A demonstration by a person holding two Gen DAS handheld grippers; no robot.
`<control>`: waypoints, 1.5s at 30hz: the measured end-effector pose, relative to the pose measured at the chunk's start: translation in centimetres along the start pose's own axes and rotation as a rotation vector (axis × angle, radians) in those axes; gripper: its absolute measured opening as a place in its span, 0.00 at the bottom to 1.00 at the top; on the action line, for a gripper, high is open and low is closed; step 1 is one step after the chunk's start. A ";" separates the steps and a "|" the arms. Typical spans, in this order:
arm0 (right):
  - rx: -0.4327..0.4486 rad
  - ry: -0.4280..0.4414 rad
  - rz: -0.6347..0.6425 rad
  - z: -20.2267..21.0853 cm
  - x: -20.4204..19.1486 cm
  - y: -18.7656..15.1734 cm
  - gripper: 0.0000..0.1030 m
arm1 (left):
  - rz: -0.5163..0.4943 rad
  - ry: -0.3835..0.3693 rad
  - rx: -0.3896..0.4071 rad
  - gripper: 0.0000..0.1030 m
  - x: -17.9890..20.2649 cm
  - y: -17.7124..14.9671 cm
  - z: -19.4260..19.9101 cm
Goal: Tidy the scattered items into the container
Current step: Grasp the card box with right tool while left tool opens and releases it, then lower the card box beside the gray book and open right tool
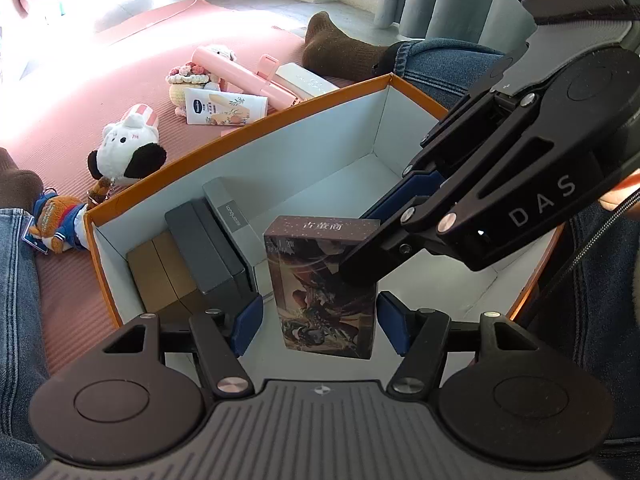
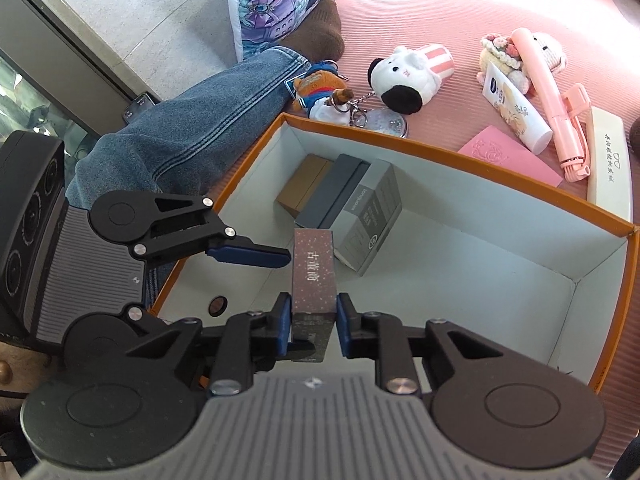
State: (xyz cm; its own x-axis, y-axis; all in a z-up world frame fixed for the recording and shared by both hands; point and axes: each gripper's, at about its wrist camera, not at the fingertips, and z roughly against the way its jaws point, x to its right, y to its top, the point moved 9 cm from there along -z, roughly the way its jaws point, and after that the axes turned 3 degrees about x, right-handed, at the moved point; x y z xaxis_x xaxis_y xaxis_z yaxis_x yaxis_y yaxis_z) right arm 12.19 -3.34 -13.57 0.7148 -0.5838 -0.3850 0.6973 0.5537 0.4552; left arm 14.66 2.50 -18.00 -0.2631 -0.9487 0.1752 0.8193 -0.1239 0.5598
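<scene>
Dark printed card box [image 1: 322, 286] stands upright on the floor of the orange-rimmed container [image 2: 440, 148], just right of three boxes already packed: tan [image 1: 160, 276], dark grey [image 1: 208, 248], light grey [image 1: 236, 220].

Judged light, stiff, glossy, so slip-prone; best taken across its narrow faces near the top.

Right gripper [image 2: 313, 326]: pads bracket the narrow sides, touching or nearly so; firm pressure cannot be confirmed.

Left gripper [image 1: 320, 320]: jaws wide, pads clear of both broad faces, nothing held.

Outside, far beyond the rim: plush cow [image 1: 128, 148], bear keychain [image 1: 56, 220], cream tube [image 1: 224, 108], pink selfie stick [image 1: 248, 76], white case [image 1: 308, 80]. The container wall and the neighbouring light grey box crowd any sideways move.
</scene>
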 end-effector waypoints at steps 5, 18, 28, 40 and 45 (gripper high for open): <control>-0.008 -0.040 -0.025 0.1 0.8 -0.2 0.25 | 0.024 0.014 -0.007 0.73 -0.4 -0.2 0.3; 0.045 -0.236 -0.133 -0.2 4.4 1.5 0.24 | 0.246 0.091 0.058 0.69 -5.2 0.3 1.5; 0.119 -0.364 -0.194 -2.6 4.8 3.3 0.24 | 0.269 0.123 0.055 0.65 -6.0 0.4 0.7; 0.196 -0.367 -0.165 -3.8 2.8 3.8 0.24 | 0.261 0.141 0.044 0.61 -6.3 0.7 -0.3; 0.165 -0.310 -0.176 -3.7 2.9 3.0 0.27 | 0.244 0.148 0.040 0.61 -6.1 0.6 -0.4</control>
State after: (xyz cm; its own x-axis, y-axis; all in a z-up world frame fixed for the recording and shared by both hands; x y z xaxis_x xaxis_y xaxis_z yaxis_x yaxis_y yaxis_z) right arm 16.56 -1.14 -16.27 0.5174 -0.8271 -0.2197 0.7722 0.3406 0.5364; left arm 17.02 8.11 -19.07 0.0190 -0.9815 0.1905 0.8277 0.1223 0.5476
